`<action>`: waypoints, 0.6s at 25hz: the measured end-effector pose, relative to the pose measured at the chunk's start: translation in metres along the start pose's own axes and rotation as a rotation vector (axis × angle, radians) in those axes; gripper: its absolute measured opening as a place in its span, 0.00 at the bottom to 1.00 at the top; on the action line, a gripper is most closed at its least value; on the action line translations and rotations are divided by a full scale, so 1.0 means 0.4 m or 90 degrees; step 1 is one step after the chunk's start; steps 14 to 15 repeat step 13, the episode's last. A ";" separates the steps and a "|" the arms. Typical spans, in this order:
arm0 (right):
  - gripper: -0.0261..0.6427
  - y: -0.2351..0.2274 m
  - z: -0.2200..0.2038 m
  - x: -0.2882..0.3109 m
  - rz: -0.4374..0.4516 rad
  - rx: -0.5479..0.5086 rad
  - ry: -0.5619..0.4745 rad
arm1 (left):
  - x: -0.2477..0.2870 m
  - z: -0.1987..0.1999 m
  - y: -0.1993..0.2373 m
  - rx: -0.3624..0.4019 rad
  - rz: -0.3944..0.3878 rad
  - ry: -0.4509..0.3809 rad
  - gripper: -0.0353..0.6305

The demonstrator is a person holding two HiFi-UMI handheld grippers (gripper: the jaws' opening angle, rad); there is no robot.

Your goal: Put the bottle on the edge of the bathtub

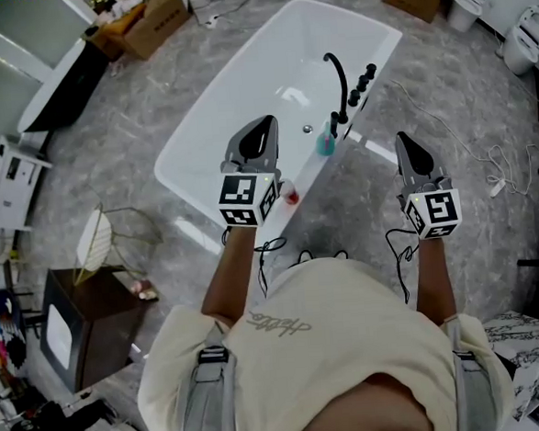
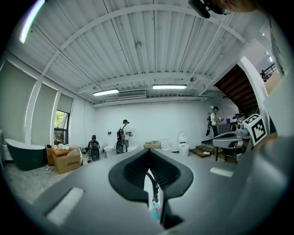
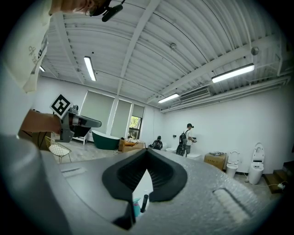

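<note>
Left gripper (image 1: 263, 124) — bottle (image 1: 325, 143) near its right, apparently on bathtub edge (image 1: 308, 175)

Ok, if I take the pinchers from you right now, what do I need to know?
Left gripper: shut, empty.
Right gripper: shut, empty.
Teal bottle: standing on the near edge of the white bathtub, beside the black faucet.
Done: the bottle looks placed, and neither gripper is touching it.
Left: probably nothing; just check that it stands steady.
</note>
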State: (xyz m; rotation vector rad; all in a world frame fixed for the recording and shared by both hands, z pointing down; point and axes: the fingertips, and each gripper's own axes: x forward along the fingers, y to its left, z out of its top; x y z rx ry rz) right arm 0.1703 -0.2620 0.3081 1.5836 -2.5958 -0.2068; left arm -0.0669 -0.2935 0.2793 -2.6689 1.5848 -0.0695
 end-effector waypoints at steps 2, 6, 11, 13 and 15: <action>0.04 -0.016 0.002 -0.005 -0.007 -0.002 -0.003 | 0.004 -0.003 -0.003 0.002 0.001 0.002 0.08; 0.04 -0.034 0.000 -0.013 -0.021 0.013 -0.008 | 0.008 -0.006 -0.003 0.001 0.000 0.004 0.08; 0.04 -0.016 -0.022 -0.026 -0.016 0.045 -0.005 | -0.003 -0.013 0.003 0.002 0.006 0.006 0.08; 0.04 -0.008 -0.033 -0.033 -0.014 0.050 -0.002 | -0.009 -0.017 0.006 -0.001 0.013 0.005 0.08; 0.04 -0.008 -0.033 -0.033 -0.014 0.050 -0.002 | -0.009 -0.017 0.006 -0.001 0.013 0.005 0.08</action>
